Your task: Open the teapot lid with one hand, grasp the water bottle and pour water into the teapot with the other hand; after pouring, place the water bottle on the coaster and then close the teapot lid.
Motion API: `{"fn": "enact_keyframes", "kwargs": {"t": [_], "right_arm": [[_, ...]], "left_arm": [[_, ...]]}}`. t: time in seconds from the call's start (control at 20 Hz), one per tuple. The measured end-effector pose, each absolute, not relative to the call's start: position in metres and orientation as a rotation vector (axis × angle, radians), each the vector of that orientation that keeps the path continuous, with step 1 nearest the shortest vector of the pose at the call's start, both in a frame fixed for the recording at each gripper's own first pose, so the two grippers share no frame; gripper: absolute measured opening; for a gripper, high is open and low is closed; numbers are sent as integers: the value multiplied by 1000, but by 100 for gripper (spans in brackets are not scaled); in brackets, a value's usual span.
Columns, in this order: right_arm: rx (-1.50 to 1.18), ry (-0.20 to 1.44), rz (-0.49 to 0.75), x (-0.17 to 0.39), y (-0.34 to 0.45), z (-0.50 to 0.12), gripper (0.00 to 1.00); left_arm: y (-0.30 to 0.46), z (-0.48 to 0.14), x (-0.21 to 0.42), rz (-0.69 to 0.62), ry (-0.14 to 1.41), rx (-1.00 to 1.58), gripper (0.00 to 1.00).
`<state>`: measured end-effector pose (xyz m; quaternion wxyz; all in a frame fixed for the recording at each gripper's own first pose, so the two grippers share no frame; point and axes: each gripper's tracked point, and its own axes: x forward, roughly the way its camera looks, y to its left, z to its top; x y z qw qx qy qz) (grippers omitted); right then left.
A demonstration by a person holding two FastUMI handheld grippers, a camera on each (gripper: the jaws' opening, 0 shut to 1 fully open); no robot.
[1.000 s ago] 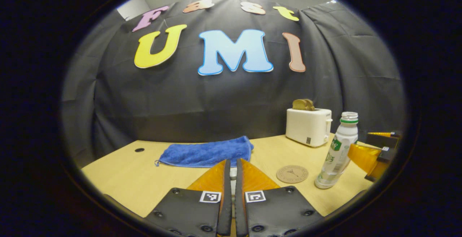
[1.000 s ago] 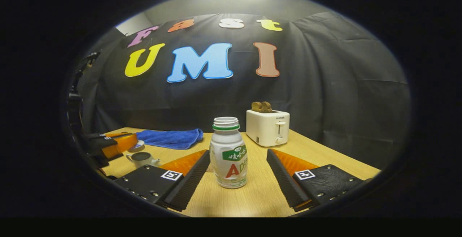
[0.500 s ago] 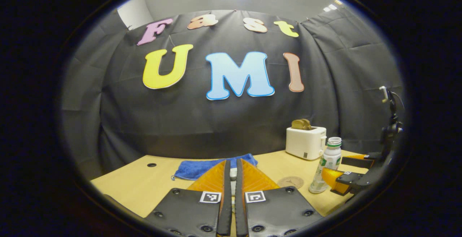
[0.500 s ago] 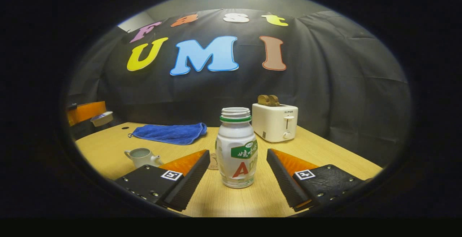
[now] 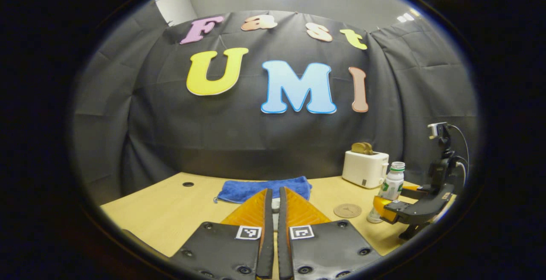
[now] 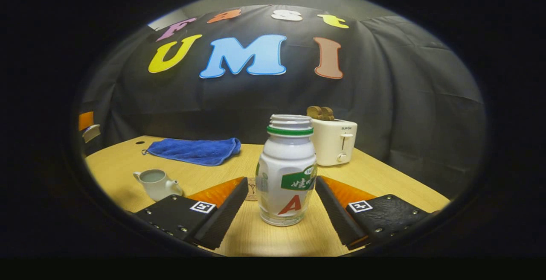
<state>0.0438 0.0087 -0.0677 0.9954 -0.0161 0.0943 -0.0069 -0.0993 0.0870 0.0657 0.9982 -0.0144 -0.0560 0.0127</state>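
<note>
A white water bottle (image 6: 288, 173) with a green neck ring and no cap stands upright on the table, between the fingers of my right gripper (image 6: 281, 182). That gripper is open; its right finger is close to the bottle and a gap remains at the left one. The white teapot (image 6: 155, 182) sits lidless to the left. My left gripper (image 5: 275, 192) is shut on the small white teapot lid (image 5: 276, 205), held above the table. From there the bottle (image 5: 390, 188) and the right gripper (image 5: 396, 206) appear at the right. The round coaster (image 5: 347, 210) lies left of the bottle.
A white toaster (image 6: 335, 141) with bread in it stands behind the bottle near the wall. A blue towel (image 6: 192, 150) lies at the back left of the wooden table (image 6: 384, 186). A hole (image 5: 187, 184) marks the tabletop's far left.
My left gripper has lifted and drawn back with the lid, away from the teapot. My right gripper has moved forward, so the bottle now stands deeper between its fingers.
</note>
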Motion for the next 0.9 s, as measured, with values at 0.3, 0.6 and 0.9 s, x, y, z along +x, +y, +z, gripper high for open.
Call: {"fn": "enact_keyframes", "kwargs": {"t": [0.3, 0.6, 0.9], "right_arm": [[-47, 215, -29, 52, 11, -77, 83], [-103, 215, -25, 52, 18, -76, 80], [-267, 186, -19, 52, 26, -65, 77]], "left_arm": [[104, 53, -103, 32, -98, -59, 10], [111, 38, -100, 27, -76, -85, 14], [115, 27, -97, 20, -58, -103, 14]]}}
